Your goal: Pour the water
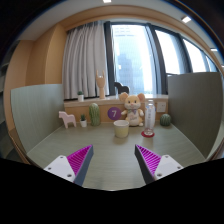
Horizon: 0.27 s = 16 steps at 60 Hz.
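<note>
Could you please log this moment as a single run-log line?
phase: approach | fingers: open, empty | pale green cup: on desk, beyond fingers | clear plastic bottle: upright, right of cup | water: not yet poured

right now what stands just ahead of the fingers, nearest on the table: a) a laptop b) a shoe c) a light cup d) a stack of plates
c: the cup stands on the table beyond the open fingers, in front of a toy.

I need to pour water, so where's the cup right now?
In the gripper view, the pale cup stands on the table beyond the open gripper, just in front of the plush toy, with the clear bottle to its right.
</note>
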Motion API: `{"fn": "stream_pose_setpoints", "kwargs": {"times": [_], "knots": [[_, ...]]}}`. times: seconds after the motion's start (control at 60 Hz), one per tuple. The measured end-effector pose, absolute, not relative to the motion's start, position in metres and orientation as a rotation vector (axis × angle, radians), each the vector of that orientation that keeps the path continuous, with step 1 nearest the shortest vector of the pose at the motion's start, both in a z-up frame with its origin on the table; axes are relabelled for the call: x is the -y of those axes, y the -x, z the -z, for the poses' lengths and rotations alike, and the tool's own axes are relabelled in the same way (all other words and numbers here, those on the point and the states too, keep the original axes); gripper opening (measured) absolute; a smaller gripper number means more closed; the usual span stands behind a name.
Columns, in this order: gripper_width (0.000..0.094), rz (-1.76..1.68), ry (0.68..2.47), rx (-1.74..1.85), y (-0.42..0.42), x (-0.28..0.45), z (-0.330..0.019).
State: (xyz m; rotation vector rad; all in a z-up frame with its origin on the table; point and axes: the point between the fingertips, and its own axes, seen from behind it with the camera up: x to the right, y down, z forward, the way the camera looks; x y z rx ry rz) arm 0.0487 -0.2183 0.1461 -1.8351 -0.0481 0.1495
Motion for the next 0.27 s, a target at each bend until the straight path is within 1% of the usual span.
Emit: {"fn": "stream_pose_setpoints", "kwargs": {"times": [0.117,0.267], "knots": [[0.0854,-0.130,1.806,0.051,-0.054,0.224,-0.163],[0.0852,-0.132,1.804,0.057,-0.055,0.227,-0.171]]}}
